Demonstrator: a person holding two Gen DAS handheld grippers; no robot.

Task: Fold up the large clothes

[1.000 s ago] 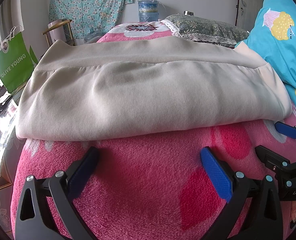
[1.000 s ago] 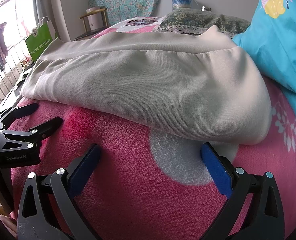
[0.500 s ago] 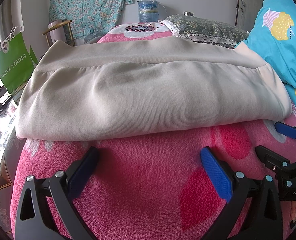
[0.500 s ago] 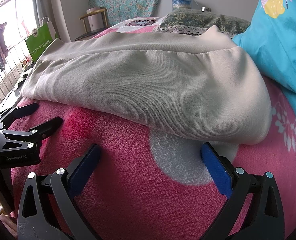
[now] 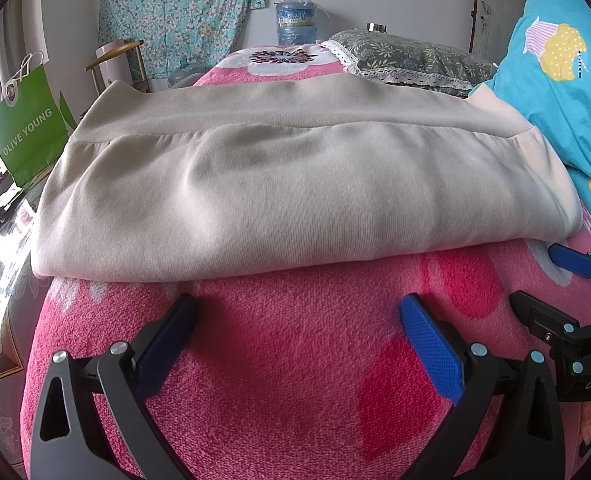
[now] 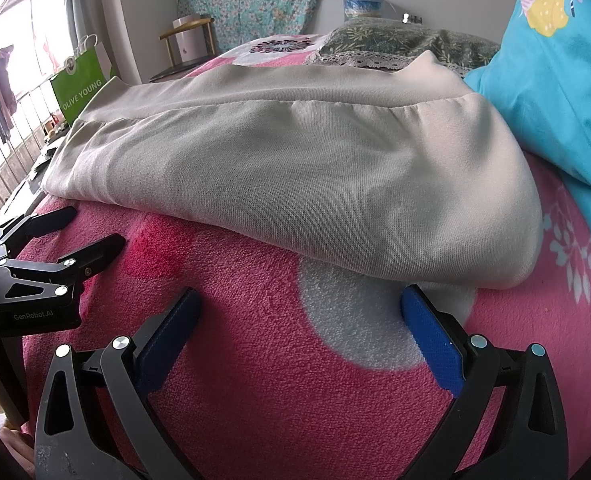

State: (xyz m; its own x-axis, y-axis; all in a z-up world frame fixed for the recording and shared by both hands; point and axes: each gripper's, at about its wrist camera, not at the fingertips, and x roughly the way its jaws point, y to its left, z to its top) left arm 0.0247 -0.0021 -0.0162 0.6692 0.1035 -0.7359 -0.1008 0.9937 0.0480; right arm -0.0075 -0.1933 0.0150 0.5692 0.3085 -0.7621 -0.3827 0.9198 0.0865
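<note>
**Both grippers waited short of the folded garment**

One beige garment (image 5: 295, 184) — a knit top or sweatshirt, as far as the ribbed band along its far edge suggested — lay on the pink floral blanket (image 5: 295, 380) covering the bed, already doubled over into a thick rectangle with its rounded fold facing the cameras. The left gripper (image 5: 295, 320) hovered just above the blanket near the garment's front edge, jaws spread wide and holding nothing. The right gripper (image 6: 299, 316) sat in the same released pose, its right finger close under the garment's near right corner but not visibly touching it.

By my reading, at least one fold was done and the work stood between folds — or at its end. If another fold was wanted, the next move called for each gripper to slide forward, pinch the near edge at opposite corners through all layers, and carry it towards the ribbed band without letting the stack slip.

Counted: one garment, two grippers, one blanket, one turquoise cartoon-print quilt (image 5: 555, 92) at the right, one dark floral pillow (image 5: 415, 56), one green Olive Young bag (image 5: 27, 128), one water jug (image 5: 295, 20).
</note>
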